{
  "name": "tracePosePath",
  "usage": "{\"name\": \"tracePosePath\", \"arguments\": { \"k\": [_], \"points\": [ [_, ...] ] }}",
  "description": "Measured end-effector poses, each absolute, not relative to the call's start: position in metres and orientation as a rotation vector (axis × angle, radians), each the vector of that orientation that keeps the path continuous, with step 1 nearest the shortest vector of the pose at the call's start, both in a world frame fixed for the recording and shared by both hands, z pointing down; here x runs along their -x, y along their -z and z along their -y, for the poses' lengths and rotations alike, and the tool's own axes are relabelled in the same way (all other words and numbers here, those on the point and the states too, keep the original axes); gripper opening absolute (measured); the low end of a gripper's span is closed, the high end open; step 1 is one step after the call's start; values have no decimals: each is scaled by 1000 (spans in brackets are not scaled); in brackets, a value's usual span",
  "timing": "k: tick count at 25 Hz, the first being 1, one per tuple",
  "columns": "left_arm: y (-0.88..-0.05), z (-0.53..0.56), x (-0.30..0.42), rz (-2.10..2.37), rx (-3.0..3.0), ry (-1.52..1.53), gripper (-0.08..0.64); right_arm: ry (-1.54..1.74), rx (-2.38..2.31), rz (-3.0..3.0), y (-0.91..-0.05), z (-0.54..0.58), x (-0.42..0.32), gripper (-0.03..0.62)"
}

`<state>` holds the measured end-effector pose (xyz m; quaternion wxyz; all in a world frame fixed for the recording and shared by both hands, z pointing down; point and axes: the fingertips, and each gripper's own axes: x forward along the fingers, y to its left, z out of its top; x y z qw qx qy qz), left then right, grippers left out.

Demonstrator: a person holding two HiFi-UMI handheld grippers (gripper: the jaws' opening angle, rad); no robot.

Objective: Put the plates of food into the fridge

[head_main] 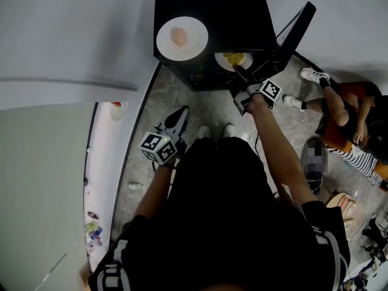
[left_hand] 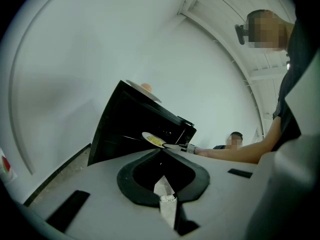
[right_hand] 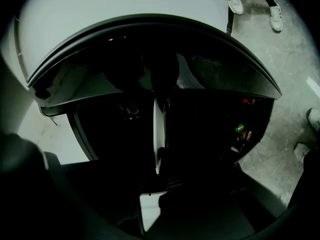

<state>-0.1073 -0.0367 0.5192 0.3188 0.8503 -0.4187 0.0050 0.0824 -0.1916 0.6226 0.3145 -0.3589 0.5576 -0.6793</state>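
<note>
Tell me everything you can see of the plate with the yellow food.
A round white plate, glossy like ceramic, with a small heap of yellow food on it. The right claw is shut on its near rim, holding it roughly level at the open front of the black fridge. The right gripper view shows it edge-on.

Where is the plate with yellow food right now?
Head view, upper middle: the plate of yellow food is held by the right gripper at the open front of the black fridge.

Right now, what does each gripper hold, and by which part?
The right gripper holds the plate of yellow food by its near rim; the left gripper holds nothing.
</note>
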Motion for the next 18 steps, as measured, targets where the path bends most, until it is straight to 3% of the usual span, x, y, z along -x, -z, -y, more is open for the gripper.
{"name": "tracePosePath", "arguments": {
  "k": [18],
  "points": [
    [-523, 36, 114, 1108, -2221, -28, 23, 1737, 1011, -1367, -634, 207, -83, 37]
  ]
}}
